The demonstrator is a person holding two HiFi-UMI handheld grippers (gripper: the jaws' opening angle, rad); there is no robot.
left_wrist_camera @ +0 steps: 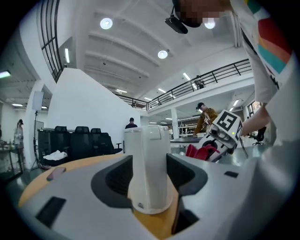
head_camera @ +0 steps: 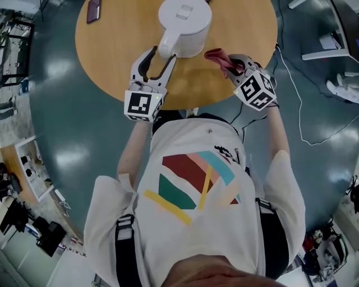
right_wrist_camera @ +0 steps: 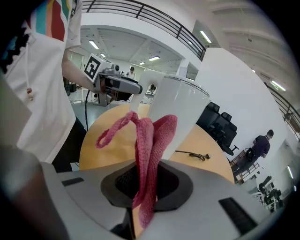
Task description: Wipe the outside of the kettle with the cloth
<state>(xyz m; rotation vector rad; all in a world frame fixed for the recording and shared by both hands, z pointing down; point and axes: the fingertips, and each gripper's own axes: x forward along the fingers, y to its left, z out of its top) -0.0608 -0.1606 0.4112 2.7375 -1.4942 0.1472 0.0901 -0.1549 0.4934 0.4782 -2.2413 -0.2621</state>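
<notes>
Kettle [head_camera: 184, 22] likely slick, rigid; hold by handle [head_camera: 167, 42] | left gripper [head_camera: 161, 56] jaws wide, astride handle | right gripper [head_camera: 233, 64] jaws clamp limp cloth [head_camera: 216, 56]

White kettle [head_camera: 184, 25]; pink-red knit cloth [head_camera: 220, 59]; tan table [head_camera: 112, 50]; teal-grey floor [head_camera: 61, 112]; white shirt [head_camera: 202, 185], striped red, green, yellow, blue; phone [head_camera: 93, 10] dark, possibly maroon.

place — open lab hall | signs — mezzanine railing [left_wrist_camera: 225, 70]; office chairs [left_wrist_camera: 82, 136]
</notes>
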